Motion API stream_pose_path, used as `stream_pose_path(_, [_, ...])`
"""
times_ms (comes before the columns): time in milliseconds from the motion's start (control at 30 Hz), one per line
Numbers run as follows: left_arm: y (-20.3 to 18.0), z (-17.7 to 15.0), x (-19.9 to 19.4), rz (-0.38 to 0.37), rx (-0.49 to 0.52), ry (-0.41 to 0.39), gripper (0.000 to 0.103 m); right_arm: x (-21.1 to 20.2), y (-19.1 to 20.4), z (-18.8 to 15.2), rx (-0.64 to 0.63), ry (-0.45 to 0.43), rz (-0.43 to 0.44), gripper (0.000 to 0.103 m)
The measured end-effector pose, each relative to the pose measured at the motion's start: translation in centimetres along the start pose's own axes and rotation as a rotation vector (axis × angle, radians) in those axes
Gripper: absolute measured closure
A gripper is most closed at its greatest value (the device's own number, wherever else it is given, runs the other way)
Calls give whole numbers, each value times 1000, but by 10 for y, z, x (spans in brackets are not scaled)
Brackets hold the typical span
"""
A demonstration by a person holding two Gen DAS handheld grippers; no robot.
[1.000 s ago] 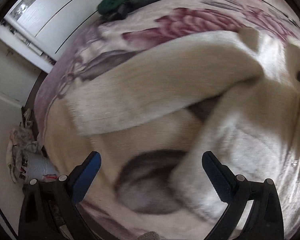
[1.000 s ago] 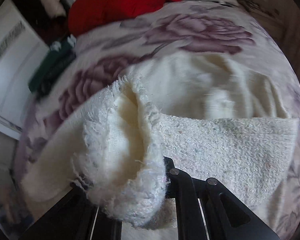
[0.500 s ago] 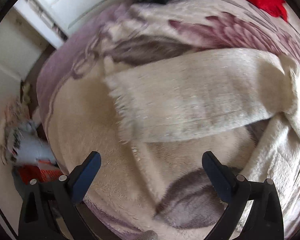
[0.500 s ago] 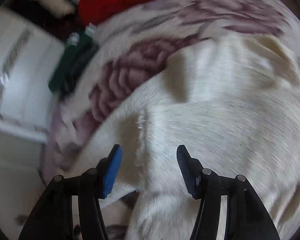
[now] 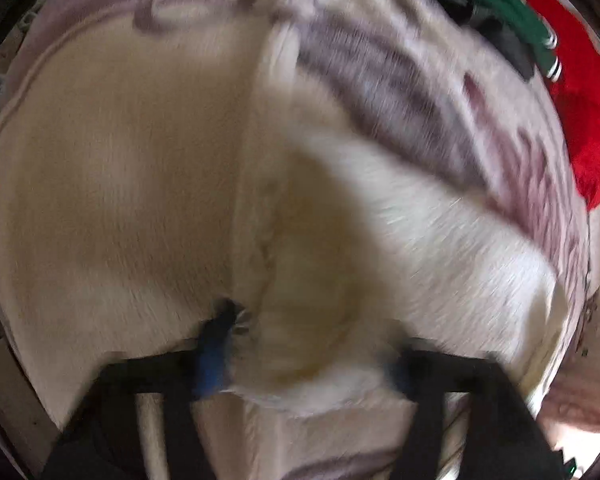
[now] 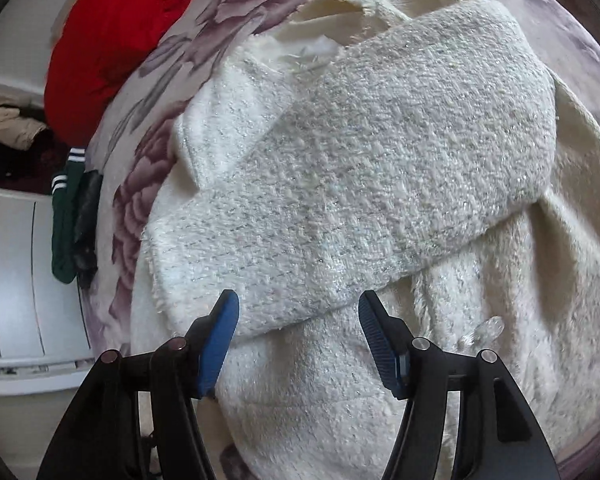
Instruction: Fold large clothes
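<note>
Floral blanket (image 6: 580, 32), red garment (image 6: 112, 40), green striped garment (image 6: 62, 216), white cabinet (image 6: 16, 280) beside the bed.

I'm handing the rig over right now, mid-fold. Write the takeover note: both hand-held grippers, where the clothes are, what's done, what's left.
Left hand-held gripper: jaws just closing around a bunch of the cream jacket; blur hides whether it is pinched.
Right hand-held gripper: just opened, empty, over the sleeve.
Done: sleeve folded across the jacket, on the flowered blanket.
Left: fold the body; the red garment and green garment lie unfolded.
</note>
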State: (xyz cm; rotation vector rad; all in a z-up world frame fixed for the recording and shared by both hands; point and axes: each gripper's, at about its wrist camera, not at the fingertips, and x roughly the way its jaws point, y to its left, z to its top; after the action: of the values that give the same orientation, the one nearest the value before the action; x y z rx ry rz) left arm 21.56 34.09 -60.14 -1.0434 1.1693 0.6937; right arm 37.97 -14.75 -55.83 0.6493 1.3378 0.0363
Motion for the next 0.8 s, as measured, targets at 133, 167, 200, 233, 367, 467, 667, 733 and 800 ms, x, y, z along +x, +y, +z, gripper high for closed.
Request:
stream_pose_path(133, [-23,27,-35,-21,45,-138,91,5,24,-4,-12,-26,-4,38])
stream_pose_path(167, [-28,35,-43,-30,56,-162,91,8,34,-3,-22,-21,-2,38])
stream_pose_path(200, [-35,45,-52,-42,71,-190,91,11,44,-2,-31,-20,3,38])
stream_pose_path(233, [-42,56,-61,-56,89,-217,91,17,54,-1,-42,-19,10,38])
stream_pose_path(367, [-79,101,-88,-84,189,-303,91,34,95,8,-83,-16,21,38])
stream_pose_path(467, [-106,118,-98,-95,265,-335,91,62,134,7,-154,27,-10,38])
stream_pose_path(667, [-128,109,-104,-56,427,-363,91,117,187,0,-327,-7,-250,85])
stream_pose_path(733, [-126,101,-105,-29,466,-380,91,104,197,3,-313,-73,-255,89])
stream_pose_path(800, [-124,95,-106,-12,480,-383,91,92,211,4,-322,-128,-238,90])
